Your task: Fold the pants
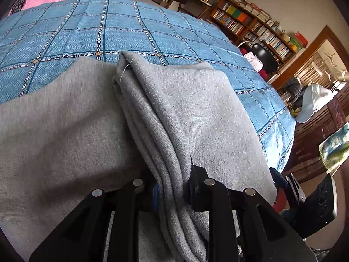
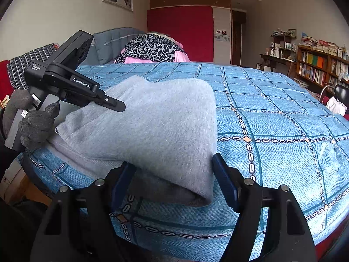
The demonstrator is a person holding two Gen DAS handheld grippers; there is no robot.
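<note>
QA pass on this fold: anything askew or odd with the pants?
One thing: a loose white thread dangles from the bunched corner of the grey pants. Otherwise they lie folded on the blue bedspread, nothing spilled or damaged.

Right tongs spread around folded grey pants, blue checked bedspread, gloved hand holding left tongs

Each fisheye camera sat just behind its own gripper, angled down and close over the grey pants on the blue checked bed, both views sharing pants, bed and the far bookshelf.
</note>
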